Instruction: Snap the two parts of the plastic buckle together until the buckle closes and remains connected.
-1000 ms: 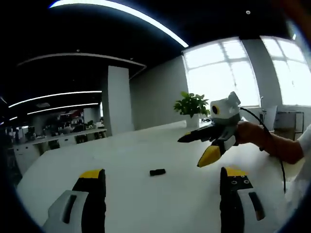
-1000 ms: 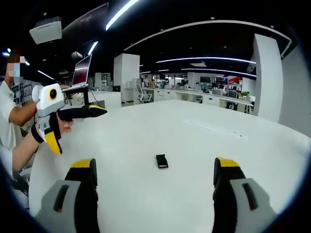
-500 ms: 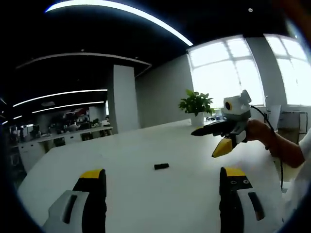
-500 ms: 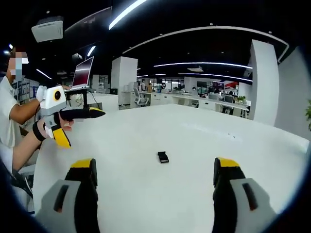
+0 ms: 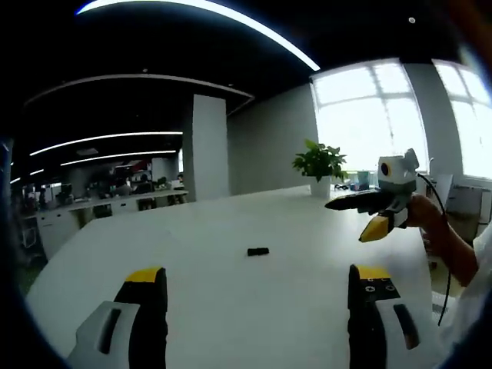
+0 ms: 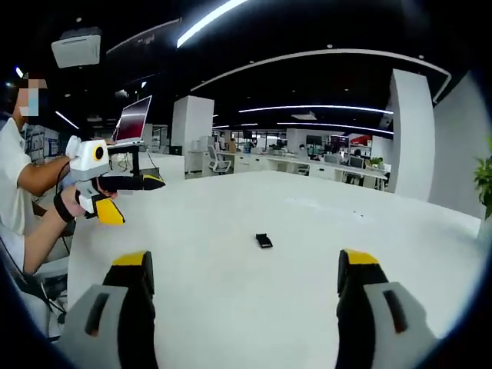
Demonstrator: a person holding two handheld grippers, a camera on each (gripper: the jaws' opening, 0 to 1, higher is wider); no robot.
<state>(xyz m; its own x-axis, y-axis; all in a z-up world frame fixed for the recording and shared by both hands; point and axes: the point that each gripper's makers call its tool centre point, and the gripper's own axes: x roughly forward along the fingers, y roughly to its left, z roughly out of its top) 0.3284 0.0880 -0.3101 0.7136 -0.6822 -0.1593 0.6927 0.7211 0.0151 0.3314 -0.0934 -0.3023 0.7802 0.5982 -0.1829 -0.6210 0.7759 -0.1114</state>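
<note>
Left gripper view: plant [image 5: 319, 161] beyond buckle [image 5: 257, 251].

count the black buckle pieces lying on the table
1 that I can make out: a small black buckle piece lying alone on the white table, ahead of both open grippers. It is too small to tell whether it is one part or two joined.

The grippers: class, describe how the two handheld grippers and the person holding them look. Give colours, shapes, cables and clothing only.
Each gripper has black jaws with yellow tips on light grey bodies. The left gripper has a white box on top and a yellow trigger-like part below. The right gripper looks the same, with a black cable trailing behind. The person's sleeve is white and short, with a black wrist strap.
</note>
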